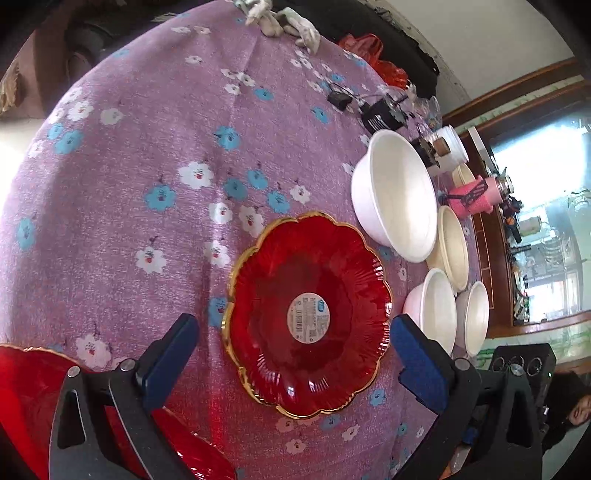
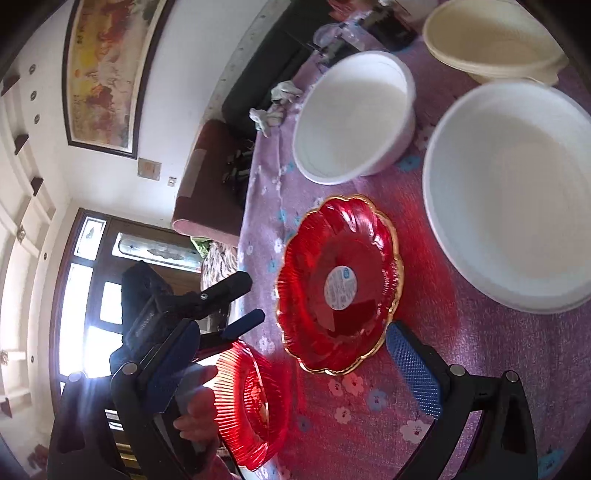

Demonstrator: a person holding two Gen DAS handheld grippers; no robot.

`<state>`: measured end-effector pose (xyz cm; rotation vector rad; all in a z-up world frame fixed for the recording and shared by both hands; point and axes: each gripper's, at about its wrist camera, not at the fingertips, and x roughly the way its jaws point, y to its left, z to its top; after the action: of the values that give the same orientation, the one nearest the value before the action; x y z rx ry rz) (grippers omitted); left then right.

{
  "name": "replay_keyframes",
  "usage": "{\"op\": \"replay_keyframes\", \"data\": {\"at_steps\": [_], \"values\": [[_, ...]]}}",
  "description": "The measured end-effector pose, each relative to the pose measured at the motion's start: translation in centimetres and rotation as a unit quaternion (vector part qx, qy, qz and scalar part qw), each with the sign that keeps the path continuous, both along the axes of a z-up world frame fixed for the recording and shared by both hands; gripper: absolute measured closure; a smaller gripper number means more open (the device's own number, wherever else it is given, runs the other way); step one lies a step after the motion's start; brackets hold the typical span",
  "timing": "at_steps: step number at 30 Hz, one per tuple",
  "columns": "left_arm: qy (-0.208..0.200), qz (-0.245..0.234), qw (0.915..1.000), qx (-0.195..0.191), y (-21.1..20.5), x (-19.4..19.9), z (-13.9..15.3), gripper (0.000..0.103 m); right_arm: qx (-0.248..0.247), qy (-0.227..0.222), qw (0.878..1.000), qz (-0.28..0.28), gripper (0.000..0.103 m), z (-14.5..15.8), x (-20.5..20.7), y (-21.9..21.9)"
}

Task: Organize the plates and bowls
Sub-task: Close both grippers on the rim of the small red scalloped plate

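A red flower-shaped glass plate with a gold rim (image 1: 308, 314) lies flat on the purple floral tablecloth (image 1: 147, 147). My left gripper (image 1: 295, 350) is open above its near side, empty. A second red plate (image 1: 22, 387) lies at the lower left, partly under the left finger. In the right wrist view the gold-rimmed plate (image 2: 340, 284) lies ahead of my open, empty right gripper (image 2: 291, 365). The second red plate (image 2: 251, 406) sits at the table edge, with the left gripper (image 2: 240, 306) just above and beyond it. White bowls (image 2: 354, 114) (image 2: 509, 192) stand beyond.
A big white bowl (image 1: 395, 192), a cream bowl (image 1: 452, 247) and two small white bowls (image 1: 436, 306) stand right of the plate. Cream bowls (image 2: 491, 40) are stacked at the back. Cloths (image 1: 284, 22), black devices (image 1: 380, 114) and a pink bottle (image 1: 476, 195) lie along the far edge.
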<state>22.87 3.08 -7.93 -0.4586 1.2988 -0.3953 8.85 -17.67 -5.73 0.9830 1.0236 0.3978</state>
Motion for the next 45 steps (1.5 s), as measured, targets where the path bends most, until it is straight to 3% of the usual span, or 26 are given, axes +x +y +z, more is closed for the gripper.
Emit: {"op": "replay_keyframes", "data": {"at_steps": [4, 12, 19, 22, 24, 25, 34, 45], "values": [[-0.007, -0.017, 0.9998, -0.012, -0.9, 0.2, -0.2, 0.000, -0.007, 0.010, 1.000, -0.011, 0.001, -0.7, 0.2, -0.1], [-0.005, -0.007, 1.0000, 0.003, -0.5, 0.5, -0.8, 0.000, -0.024, 0.037, 0.999, -0.014, 0.015, -2.5, 1.3, -0.1], [-0.006, -0.014, 0.9994, 0.032, -0.7, 0.5, -1.2, 0.003, -0.033, 0.045, 0.998, -0.015, 0.039, -3.6, 1.8, 0.0], [0.005, -0.010, 0.9987, 0.049, -0.5, 0.6, -1.8, 0.022, -0.036, 0.045, 0.998, -0.019, 0.046, -3.9, 1.8, -0.2], [0.022, -0.008, 0.9987, 0.045, -0.2, 0.7, -2.5, 0.044, -0.033, 0.044, 0.998, -0.023, 0.048, -4.0, 1.8, -0.2], [0.029, -0.007, 0.9988, 0.039, 0.0, 0.7, -2.7, 0.049, -0.031, 0.044, 0.998, -0.023, 0.048, -4.1, 1.8, -0.2], [0.023, 0.011, 0.9990, 0.038, 0.7, 0.7, -2.5, 0.059, -0.025, 0.034, 0.999, -0.030, 0.048, -4.4, 1.7, -0.3], [0.021, 0.014, 0.9981, 0.057, 1.3, 0.7, -2.6, 0.091, -0.020, 0.042, 0.998, -0.042, 0.047, -5.1, 1.6, -0.3]]}}
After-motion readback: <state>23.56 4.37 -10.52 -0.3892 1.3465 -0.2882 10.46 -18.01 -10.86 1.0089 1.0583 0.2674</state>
